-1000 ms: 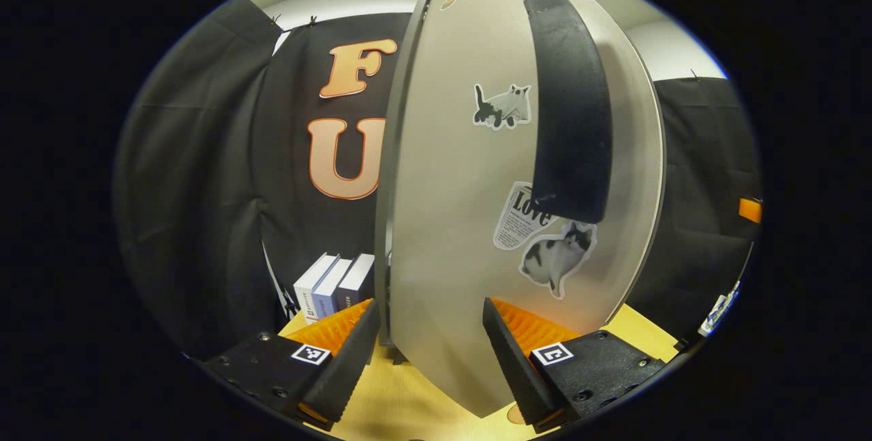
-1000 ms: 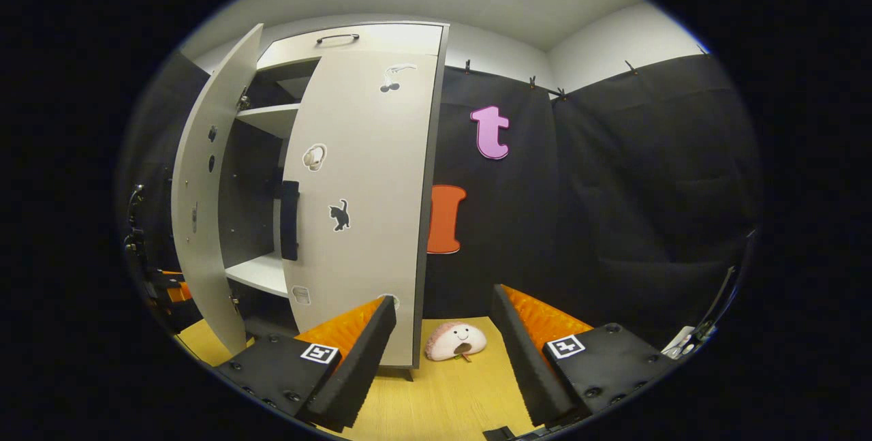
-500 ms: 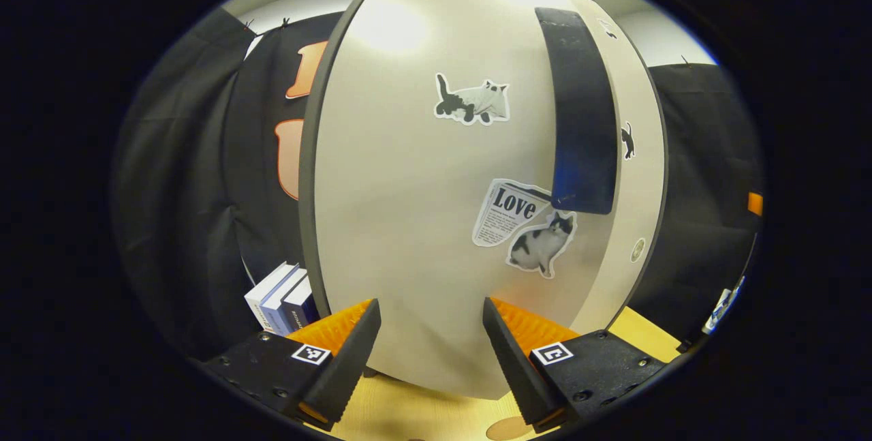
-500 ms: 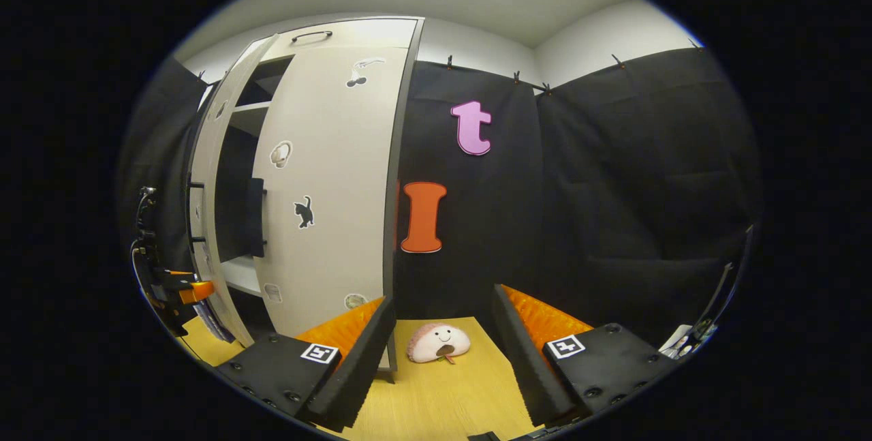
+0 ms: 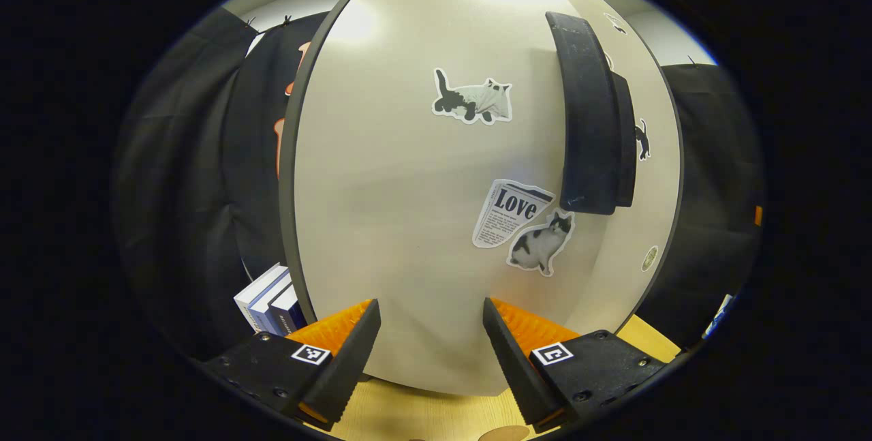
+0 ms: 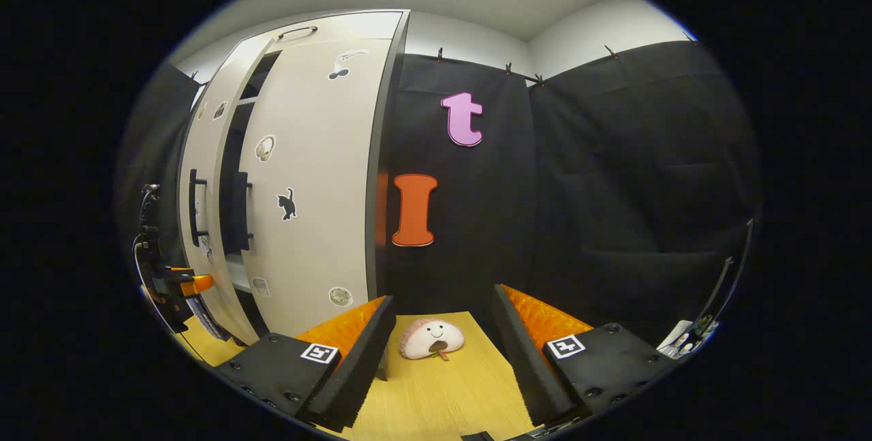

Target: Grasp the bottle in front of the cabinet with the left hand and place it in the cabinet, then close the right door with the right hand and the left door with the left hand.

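The left tool stands open and empty, its fingers spread close against the pale grey cabinet's left door, just below the door's long black handle and cat stickers. In the right gripper view that door sits nearly shut beside the closed right door. The right tool is open too, over the light wooden tabletop right of the cabinet, near a small pink plush toy; the bottle's place I cannot tell.

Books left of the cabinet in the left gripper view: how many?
3 books, upright side by side on the table behind the left gripper, beside the left door. The door may hide more.
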Motion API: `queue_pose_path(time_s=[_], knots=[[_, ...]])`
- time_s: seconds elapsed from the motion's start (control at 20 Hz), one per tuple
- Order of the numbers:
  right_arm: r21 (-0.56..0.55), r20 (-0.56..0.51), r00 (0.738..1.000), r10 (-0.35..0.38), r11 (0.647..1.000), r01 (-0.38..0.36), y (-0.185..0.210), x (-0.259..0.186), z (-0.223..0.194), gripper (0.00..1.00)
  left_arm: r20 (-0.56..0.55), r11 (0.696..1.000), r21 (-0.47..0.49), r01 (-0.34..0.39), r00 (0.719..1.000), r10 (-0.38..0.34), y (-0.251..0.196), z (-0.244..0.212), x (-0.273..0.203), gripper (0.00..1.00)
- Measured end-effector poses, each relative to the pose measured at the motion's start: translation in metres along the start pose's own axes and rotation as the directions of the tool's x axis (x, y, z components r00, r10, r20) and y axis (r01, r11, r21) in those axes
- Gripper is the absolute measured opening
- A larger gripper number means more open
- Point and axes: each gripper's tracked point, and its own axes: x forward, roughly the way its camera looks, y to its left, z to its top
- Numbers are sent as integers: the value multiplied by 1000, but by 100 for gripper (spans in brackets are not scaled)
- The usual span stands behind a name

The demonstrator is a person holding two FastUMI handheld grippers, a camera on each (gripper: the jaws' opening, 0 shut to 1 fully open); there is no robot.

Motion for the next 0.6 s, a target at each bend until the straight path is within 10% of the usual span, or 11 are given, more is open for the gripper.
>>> queue_pose_path(time_s=[0.6], knots=[[4, -46, 999, 20, 1000, -20, -9, 0, -16, 95, -36, 999, -39, -1, 999, 0, -23, 11, -7, 93]])
